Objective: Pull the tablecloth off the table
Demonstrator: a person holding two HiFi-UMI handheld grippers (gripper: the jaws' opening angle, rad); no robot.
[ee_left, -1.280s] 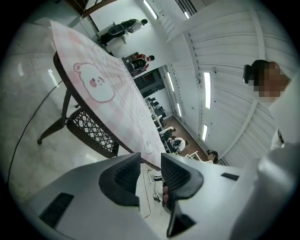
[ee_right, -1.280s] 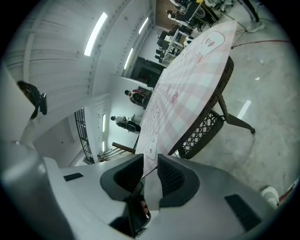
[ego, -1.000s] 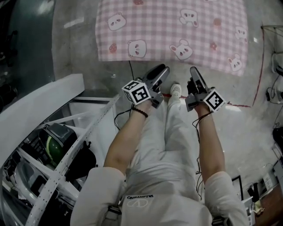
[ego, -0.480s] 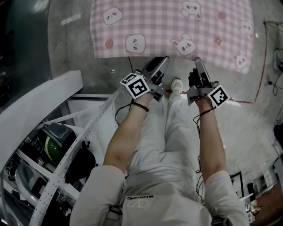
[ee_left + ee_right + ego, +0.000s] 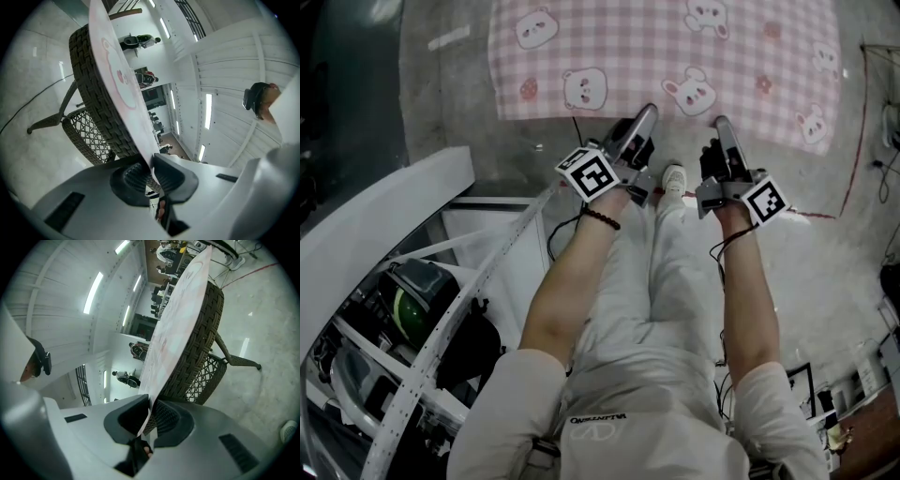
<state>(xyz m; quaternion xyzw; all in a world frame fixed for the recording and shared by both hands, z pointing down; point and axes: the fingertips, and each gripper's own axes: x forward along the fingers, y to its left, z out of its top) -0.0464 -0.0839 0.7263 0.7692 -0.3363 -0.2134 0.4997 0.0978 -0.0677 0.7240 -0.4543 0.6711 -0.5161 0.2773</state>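
Head view is showing the pink checked tablecloth (image 5: 666,56) lying spread over the wicker table (image 5: 93,93). Your left gripper (image 5: 647,114) is closing its jaws on the cloth's near edge, and your right gripper (image 5: 722,124) is pinching that edge alongside.

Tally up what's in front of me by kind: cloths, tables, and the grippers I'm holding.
Pink checked tablecloth: 1
Wicker table: 1
Grippers: 2, the left gripper, its jaws closing with the tablecloth's edge between them, and the right gripper
Total: 4
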